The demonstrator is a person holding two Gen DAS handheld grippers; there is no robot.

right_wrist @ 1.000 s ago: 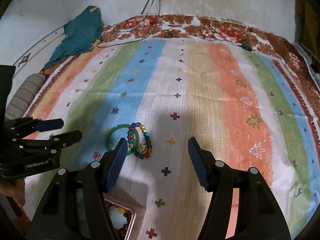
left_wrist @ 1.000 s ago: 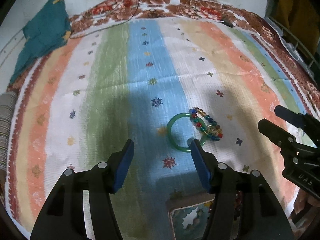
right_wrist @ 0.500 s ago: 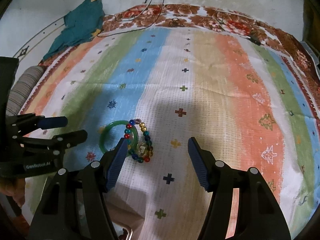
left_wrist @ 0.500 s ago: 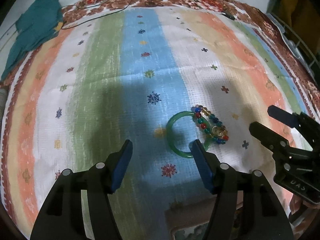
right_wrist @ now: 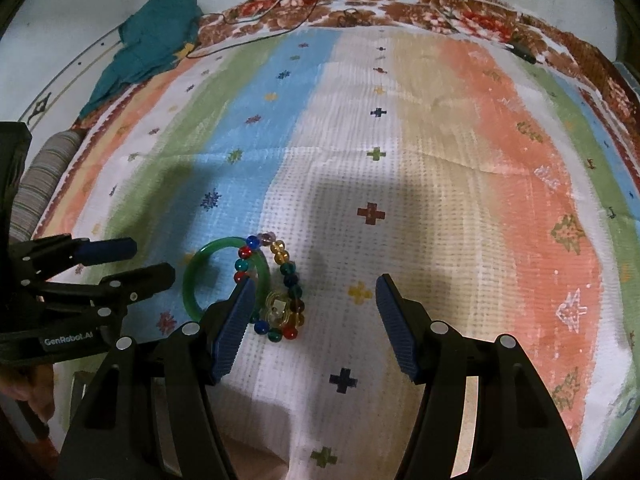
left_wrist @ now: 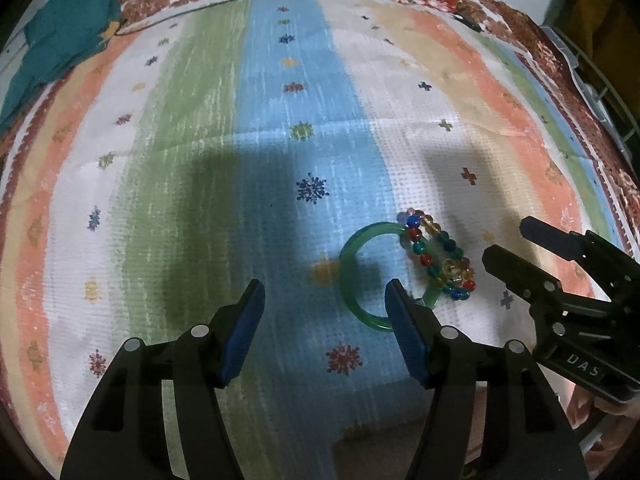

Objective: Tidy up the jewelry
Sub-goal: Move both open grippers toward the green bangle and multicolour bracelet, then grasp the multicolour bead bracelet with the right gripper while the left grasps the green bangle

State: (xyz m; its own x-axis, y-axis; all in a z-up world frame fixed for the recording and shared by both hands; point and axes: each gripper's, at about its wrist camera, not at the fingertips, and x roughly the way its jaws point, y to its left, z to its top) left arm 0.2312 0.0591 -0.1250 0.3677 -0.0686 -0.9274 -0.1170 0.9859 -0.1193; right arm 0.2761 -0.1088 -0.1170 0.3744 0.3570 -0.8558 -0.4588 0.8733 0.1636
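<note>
A green bangle (left_wrist: 352,280) lies flat on the striped cloth, and a bracelet of coloured beads (left_wrist: 440,260) lies across its right side. Both also show in the right wrist view, the bangle (right_wrist: 192,280) and the beads (right_wrist: 286,292). My left gripper (left_wrist: 324,300) is open and empty, its right finger just over the bangle's near rim. My right gripper (right_wrist: 316,300) is open and empty, its left finger beside the beads. Each gripper shows in the other's view, the right (left_wrist: 516,244) and the left (right_wrist: 148,260).
The striped cloth (right_wrist: 400,160) covers a bed with a floral border. A teal garment (right_wrist: 152,36) and a dark cable (right_wrist: 256,16) lie at the far edge. A striped bolster (right_wrist: 36,184) lies at the left. A wire rack (left_wrist: 600,80) stands at the right.
Both grippers have moved forward and lower toward the bangle and beads. The patterned box at the near edge has dropped out of view. The jewelry has not moved.
</note>
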